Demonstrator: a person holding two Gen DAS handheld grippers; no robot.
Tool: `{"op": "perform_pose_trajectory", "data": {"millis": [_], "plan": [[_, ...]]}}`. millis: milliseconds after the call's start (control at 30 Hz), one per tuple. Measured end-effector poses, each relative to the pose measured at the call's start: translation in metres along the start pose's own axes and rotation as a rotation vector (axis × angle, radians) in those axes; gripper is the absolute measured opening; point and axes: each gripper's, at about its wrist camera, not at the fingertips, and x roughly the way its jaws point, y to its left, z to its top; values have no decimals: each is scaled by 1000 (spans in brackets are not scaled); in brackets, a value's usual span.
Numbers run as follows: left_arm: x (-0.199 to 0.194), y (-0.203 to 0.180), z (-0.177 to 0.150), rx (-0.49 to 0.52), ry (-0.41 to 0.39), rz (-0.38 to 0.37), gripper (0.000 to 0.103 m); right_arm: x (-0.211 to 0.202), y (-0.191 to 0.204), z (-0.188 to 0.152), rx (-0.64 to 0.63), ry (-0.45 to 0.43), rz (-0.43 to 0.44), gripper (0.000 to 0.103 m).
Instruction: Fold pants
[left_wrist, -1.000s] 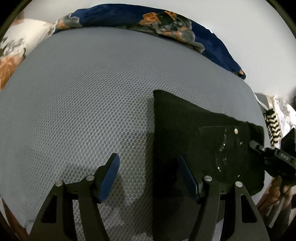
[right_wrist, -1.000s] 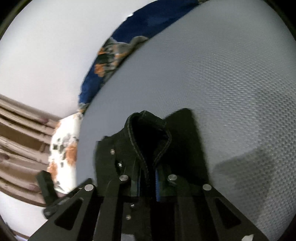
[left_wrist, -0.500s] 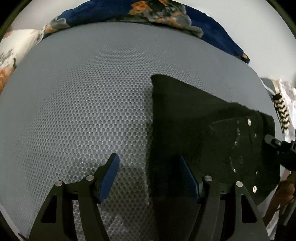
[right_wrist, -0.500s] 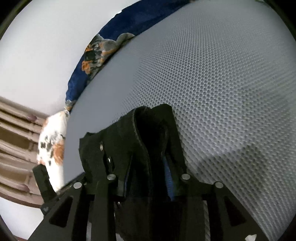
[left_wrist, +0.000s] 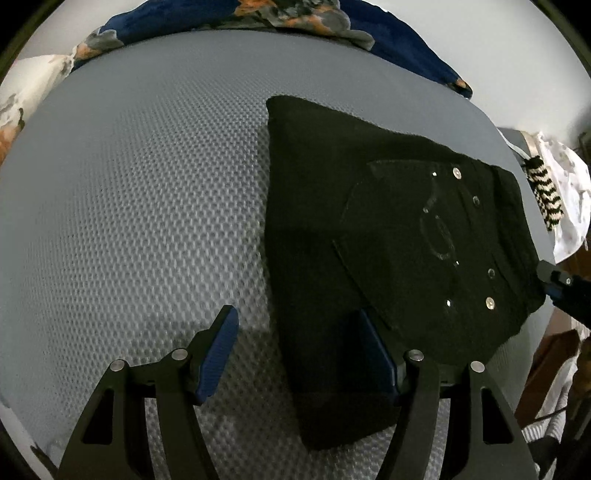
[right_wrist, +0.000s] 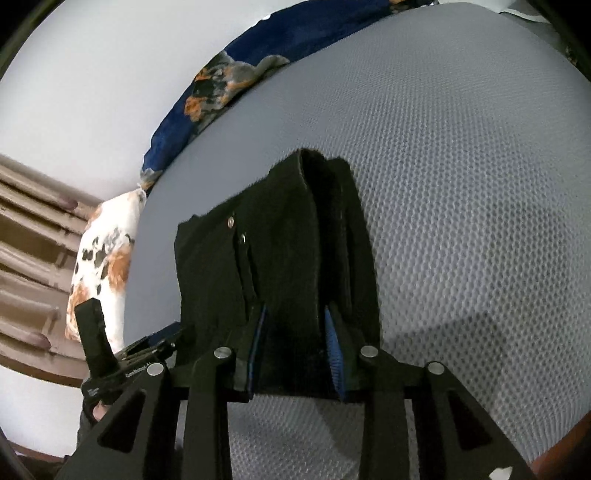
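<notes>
The right gripper (right_wrist: 295, 350), narrowly pinching the waistband of the black pants (left_wrist: 388, 236), has been lowering it onto the grey mesh mattress (left_wrist: 147, 184), so the fold is nearly lying flat, while the left gripper (left_wrist: 299, 354) is hovering wide open, holding nothing.

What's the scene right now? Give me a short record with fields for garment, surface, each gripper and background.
garment: black pants, folded, lying flat, waistband rivets facing up
surface: grey mesh mattress
left gripper: open, one finger over bare mesh, the other over the pants' edge, gripping nothing
right gripper: pants edge between its blue pads; whether clamped is unclear
background: navy floral blanket along the mattress's far edge, white wall behind
</notes>
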Motion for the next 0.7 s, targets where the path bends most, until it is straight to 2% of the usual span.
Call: {"op": "perform_pose_trajectory", "data": {"millis": [67,167,300,500,700], "plan": [[-2,2,-6,1,2,3,68,2,-4,-1,18,11,-22,14],[-7,4,-12,2,-2,7,68,-1,-6,-3,25,0,-28,8],[-11,3,-19,12,-5,22,68,-6,1,-9,-8,-16,-55,7],[-12,1,-21,30,-8,33,68,-4,-5,-14,16,-2,-60,7],[-2,-18,-20,41,-13,48,72,5,-9,-14,31,18,-80,7]]}}
